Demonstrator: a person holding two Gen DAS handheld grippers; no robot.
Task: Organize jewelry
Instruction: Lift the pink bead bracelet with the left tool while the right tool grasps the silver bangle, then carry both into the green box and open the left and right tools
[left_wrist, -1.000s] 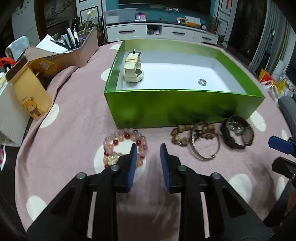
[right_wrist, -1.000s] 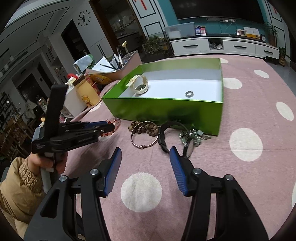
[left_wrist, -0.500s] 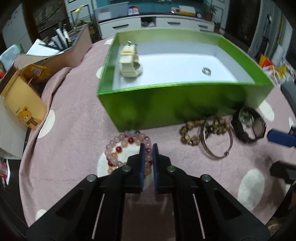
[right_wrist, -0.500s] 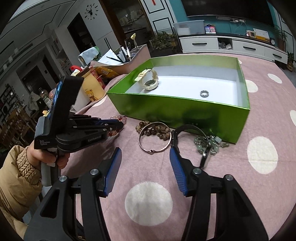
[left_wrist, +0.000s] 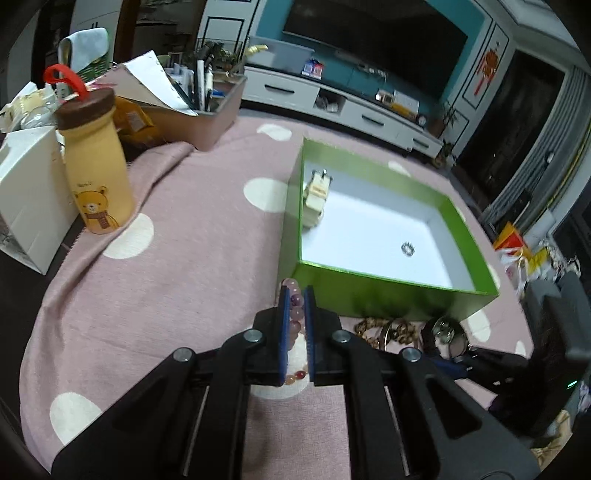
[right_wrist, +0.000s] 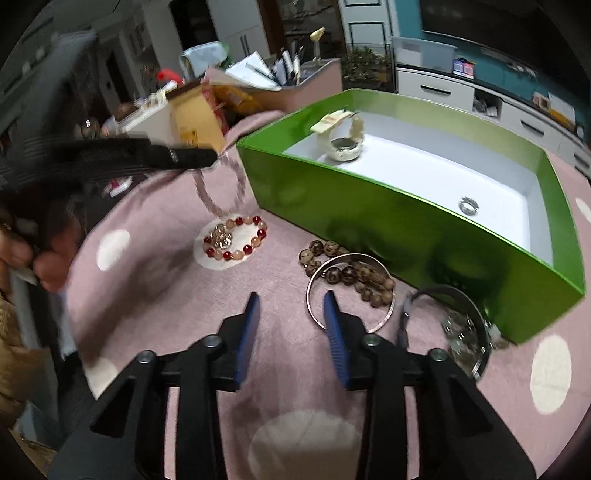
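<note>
My left gripper (left_wrist: 295, 295) is shut on a pink bead bracelet (left_wrist: 295, 314) and holds it above the cloth, left of the green box (left_wrist: 388, 291). In the right wrist view that bracelet (right_wrist: 218, 192) hangs blurred from the left gripper (right_wrist: 212, 157). A red and orange bead bracelet (right_wrist: 236, 238) lies on the cloth below it. My right gripper (right_wrist: 291, 306) is open and empty, just left of a silver bangle (right_wrist: 351, 291) lying over brown wooden beads (right_wrist: 343, 271). A black watch (right_wrist: 454, 328) lies to the right. The box holds a cream watch (right_wrist: 343, 140) and a silver ring (right_wrist: 468, 205).
A yellow bear bottle (left_wrist: 96, 166), a white carton (left_wrist: 29, 199) and a tray of pens and papers (left_wrist: 195, 110) stand at the left back. The pink dotted cloth (left_wrist: 184, 258) covers the table. A TV cabinet (left_wrist: 332, 107) is behind.
My left gripper shut on the pink bracelet and lifted it off the cloth, swinging left of the box. My right gripper moved closer to the bangle and narrowed a little.
</note>
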